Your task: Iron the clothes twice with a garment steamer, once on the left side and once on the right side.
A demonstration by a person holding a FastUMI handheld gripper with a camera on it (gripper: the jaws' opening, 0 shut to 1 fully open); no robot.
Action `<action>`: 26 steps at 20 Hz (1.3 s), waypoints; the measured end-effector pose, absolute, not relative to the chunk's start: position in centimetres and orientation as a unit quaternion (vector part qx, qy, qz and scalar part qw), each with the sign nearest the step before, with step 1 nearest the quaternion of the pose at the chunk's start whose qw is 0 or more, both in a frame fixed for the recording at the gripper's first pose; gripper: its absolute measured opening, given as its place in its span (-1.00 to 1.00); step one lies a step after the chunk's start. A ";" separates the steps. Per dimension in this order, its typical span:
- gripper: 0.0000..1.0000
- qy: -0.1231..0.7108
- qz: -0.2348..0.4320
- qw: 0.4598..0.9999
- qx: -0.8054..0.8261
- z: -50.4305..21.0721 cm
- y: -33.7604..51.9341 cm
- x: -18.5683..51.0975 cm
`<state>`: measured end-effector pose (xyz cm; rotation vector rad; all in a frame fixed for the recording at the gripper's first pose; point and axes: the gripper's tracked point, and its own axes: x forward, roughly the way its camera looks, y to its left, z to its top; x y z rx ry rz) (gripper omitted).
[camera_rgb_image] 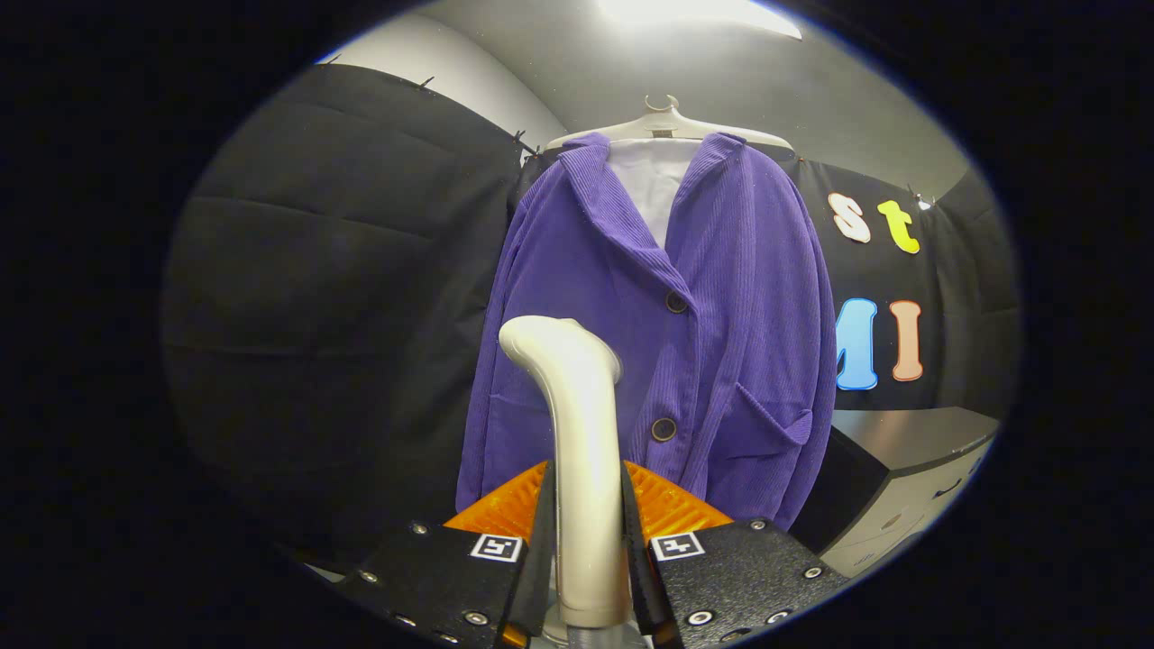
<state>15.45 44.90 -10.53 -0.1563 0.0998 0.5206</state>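
A purple corduroy jacket [721, 324] with dark buttons hangs on a pale hanger [668, 123] straight ahead, a white lining showing at its collar. My gripper [587, 532] is shut on the cream handle of the garment steamer [581, 433], which stands upright between the fingers. The steamer's curved head points toward the jacket's left front panel, near its lower half. Whether the head touches the cloth I cannot tell.
Black cloth walls close the booth behind and to the left of the jacket. A grey-topped cabinet [911, 451] with white drawers stands low to the right, beside the jacket's hem. A ceiling lamp [694, 13] glows overhead.
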 end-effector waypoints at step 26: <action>-0.25 0.140 0.269 0.946 -0.111 -21.8 42.9 11.1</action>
